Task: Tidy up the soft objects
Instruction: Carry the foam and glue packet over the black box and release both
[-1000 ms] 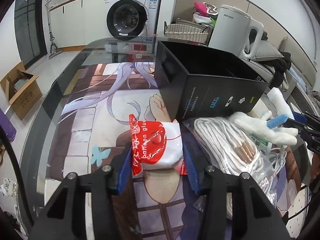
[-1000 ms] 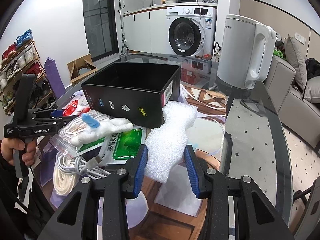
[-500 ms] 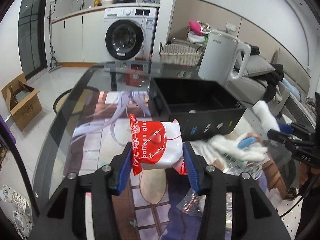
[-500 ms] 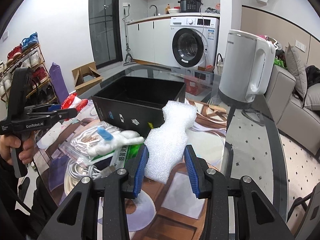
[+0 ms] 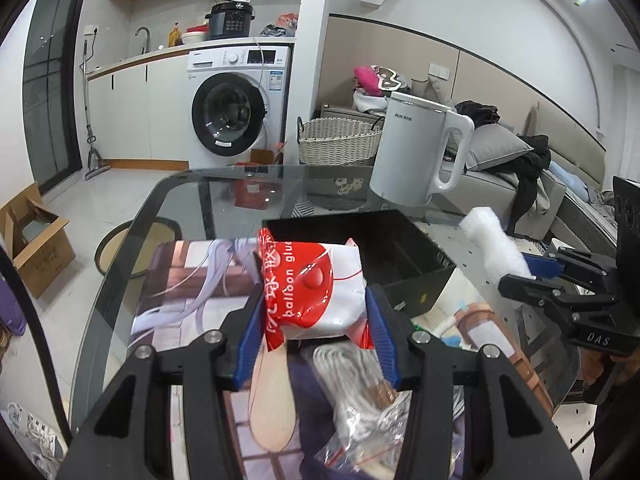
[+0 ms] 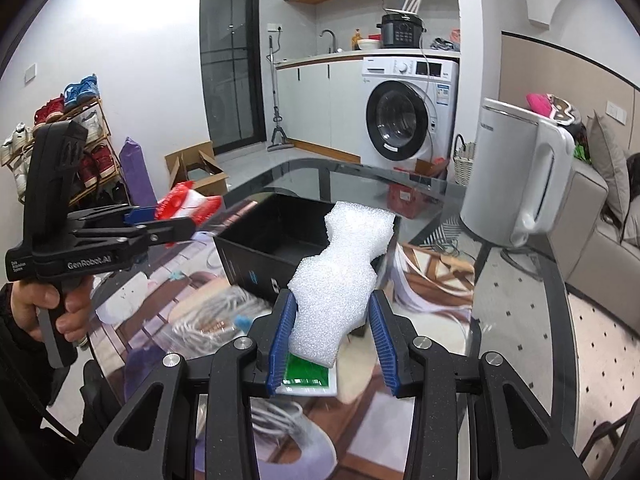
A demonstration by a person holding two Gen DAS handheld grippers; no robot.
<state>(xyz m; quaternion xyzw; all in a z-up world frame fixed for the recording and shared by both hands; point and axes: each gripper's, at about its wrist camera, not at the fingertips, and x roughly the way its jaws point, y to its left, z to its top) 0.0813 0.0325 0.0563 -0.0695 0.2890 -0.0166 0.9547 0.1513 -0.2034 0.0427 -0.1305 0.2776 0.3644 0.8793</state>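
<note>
Both tongs are clamped on soft things and held above the table. Left gripper point(image 5: 316, 316) pinches a red-and-white balloon-glue packet point(image 5: 314, 288) between its blue pads; the packet is plump and glossy, with a red printed panel, white lettering and crinkled sealed ends, and it stands nearly upright between the pads. Right gripper point(image 6: 330, 336) squeezes a white foam piece point(image 6: 340, 276), rough and pitted, waisted in the middle and flaring wider at its far end, which leans toward 1 o'clock.

From the right wrist view, the open black box point(image 6: 280, 240) sits just past the foam at 11 o'clock, its inside dark. From the left wrist view the same box lies at 1 o'clock from the packet. Below the grippers lie a bagged coil of white cord point(image 5: 360, 384) and a green-and-white packet point(image 6: 308, 378).

All of this rests on a round glass table point(image 5: 192, 192) with a printed cartoon mat point(image 5: 192, 280) over it. A white electric kettle point(image 5: 416, 152) stands on the far edge at 1 o'clock. Beyond are a white washing machine point(image 5: 236, 108), a woven basket point(image 5: 338, 140), a grey sofa point(image 5: 500, 184) heaped with clothes, a cardboard box point(image 5: 32, 248) on the floor at 9 o'clock, and a shoe rack point(image 6: 60, 148) by the wall.
</note>
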